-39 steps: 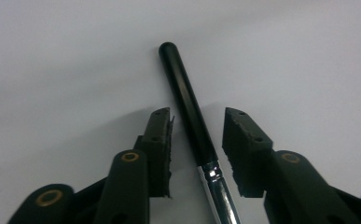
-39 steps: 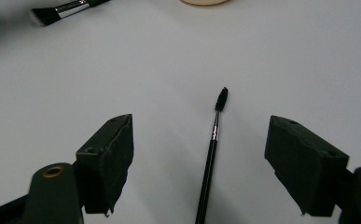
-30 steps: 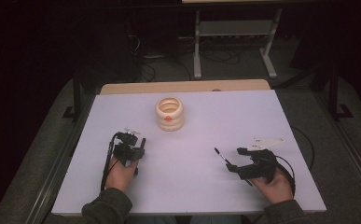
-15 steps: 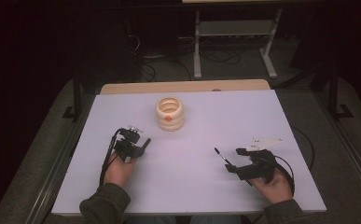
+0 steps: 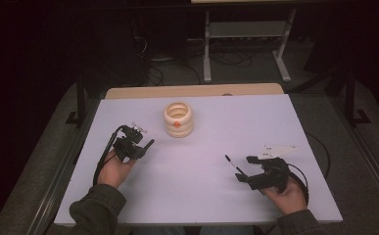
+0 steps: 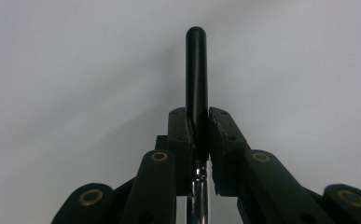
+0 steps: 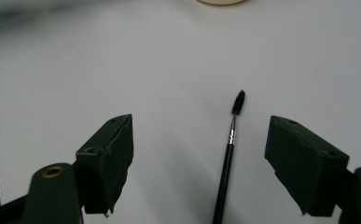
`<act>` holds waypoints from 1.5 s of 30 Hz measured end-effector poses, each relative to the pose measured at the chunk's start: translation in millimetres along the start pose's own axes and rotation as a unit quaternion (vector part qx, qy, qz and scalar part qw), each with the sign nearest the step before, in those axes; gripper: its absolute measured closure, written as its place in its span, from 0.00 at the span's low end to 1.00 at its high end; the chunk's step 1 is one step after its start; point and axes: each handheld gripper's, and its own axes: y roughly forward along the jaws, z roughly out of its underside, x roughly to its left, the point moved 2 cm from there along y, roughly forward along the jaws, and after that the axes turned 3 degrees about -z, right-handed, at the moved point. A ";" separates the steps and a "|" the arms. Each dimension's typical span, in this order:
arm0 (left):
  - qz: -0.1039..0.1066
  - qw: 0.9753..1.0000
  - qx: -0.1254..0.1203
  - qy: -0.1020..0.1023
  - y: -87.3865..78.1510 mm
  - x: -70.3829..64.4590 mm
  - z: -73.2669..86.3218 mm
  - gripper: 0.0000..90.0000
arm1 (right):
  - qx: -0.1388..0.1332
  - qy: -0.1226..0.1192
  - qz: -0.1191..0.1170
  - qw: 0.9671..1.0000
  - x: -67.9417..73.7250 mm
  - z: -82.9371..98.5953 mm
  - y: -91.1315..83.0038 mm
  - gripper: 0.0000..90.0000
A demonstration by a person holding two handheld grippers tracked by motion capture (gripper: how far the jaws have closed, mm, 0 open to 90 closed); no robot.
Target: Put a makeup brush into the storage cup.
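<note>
Left tongs (image 6: 197, 135) clamped on black rod (image 6: 197, 74); rod's long axis runs straight out ahead, rounded tip pointing away over counter (image 5: 275, 117). Right tongs (image 7: 199, 163) spread wide apart; thin brush (image 7: 229, 154) lies on counter between jaws, untouched, lengthwise along them, bristle end pointing away. Ring stack (image 5: 178, 119) beyond left tongs.

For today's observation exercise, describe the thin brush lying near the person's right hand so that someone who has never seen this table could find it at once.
Start at the white table and go to its near right part, where the open right gripper rests. The brush lies flat on the table between that gripper's jaws, touched by neither. It is a slim black stick with a small bristly head, unlike the smooth round-tipped black rod clamped in the left gripper.
</note>
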 end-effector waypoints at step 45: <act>0.205 0.947 -0.076 0.234 -52.1 -38.4 30.3 0.89 | 0.090 -0.166 -0.145 0.971 65.9 -106.4 50.2 0.29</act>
